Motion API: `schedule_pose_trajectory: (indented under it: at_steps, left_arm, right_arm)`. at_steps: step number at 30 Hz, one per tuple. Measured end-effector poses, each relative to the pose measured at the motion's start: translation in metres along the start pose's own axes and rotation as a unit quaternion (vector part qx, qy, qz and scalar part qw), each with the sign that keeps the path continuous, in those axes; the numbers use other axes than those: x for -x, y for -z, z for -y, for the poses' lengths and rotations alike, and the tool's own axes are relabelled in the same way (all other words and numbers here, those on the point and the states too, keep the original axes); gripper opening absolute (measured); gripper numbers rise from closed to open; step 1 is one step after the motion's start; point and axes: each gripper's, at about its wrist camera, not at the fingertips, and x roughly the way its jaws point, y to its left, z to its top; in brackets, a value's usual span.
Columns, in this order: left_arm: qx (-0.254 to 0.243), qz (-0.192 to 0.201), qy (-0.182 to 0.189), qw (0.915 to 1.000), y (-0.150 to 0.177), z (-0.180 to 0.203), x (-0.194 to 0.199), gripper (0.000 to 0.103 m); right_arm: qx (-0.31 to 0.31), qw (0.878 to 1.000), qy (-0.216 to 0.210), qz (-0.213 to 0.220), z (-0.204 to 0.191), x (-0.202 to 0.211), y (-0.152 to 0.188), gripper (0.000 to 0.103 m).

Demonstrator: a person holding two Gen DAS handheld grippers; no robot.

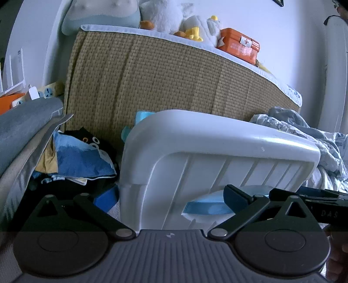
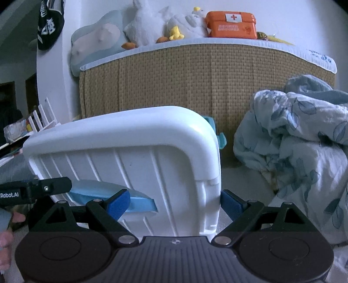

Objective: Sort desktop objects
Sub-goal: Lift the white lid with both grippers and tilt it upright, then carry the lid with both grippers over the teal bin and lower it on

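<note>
A white plastic basket (image 1: pixel 217 139) fills the middle of both views, its ribbed end wall facing me. My left gripper (image 1: pixel 171 197) spans the basket's left corner, with one fingertip (image 1: pixel 236 196) in the handle slot and the other outside the side wall. My right gripper (image 2: pixel 175 204) spans the right corner of the white basket (image 2: pixel 130 135) the same way, one blue pad (image 2: pixel 118 204) in the slot. Both are clamped on the wall. Something light blue (image 2: pixel 139 204) shows through the slot. What else the basket holds is hidden.
A woven tan headboard (image 1: pixel 174 76) stands behind, topped with plush toys (image 1: pixel 165 15) and an orange first-aid box (image 1: pixel 240 45). A crumpled floral quilt (image 2: pixel 300 141) lies to the right. Folded cloths (image 1: pixel 78 156) and a grey cushion (image 1: pixel 24 128) sit to the left.
</note>
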Motion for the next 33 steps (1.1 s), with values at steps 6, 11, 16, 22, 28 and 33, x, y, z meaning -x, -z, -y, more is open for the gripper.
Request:
schedule_pose_trajectory:
  at_steps: [6,11,16,22,28,33]
  left_arm:
    - [0.006,0.008,0.001,0.9999,-0.011,-0.001,-0.015,0.103]
    - [0.006,0.01,0.0,0.9999,-0.022,0.002,-0.03,0.103]
    - [-0.01,0.013,-0.004,0.9999,-0.03,0.01,-0.047,0.103]
    - [0.0,0.024,-0.019,0.9995,-0.034,0.011,-0.062,0.103]
    - [0.014,0.023,-0.023,0.9994,-0.038,0.007,-0.077,0.103]
    - [0.007,0.025,-0.028,0.9993,-0.047,0.007,-0.087,0.103]
  right_arm:
    - [-0.008,1.0,0.003,0.008,0.001,-0.011,-0.01,0.093]
    - [-0.002,1.0,0.004,0.011,0.002,-0.02,-0.02,0.093]
    - [-0.008,1.0,0.009,0.016,0.012,-0.033,-0.03,0.093]
    - [-0.012,1.0,0.01,0.023,0.02,-0.049,-0.041,0.093]
    - [0.0,1.0,0.008,0.026,0.021,-0.065,-0.049,0.093]
    - [0.001,1.0,0.006,0.03,0.022,-0.074,-0.056,0.093]
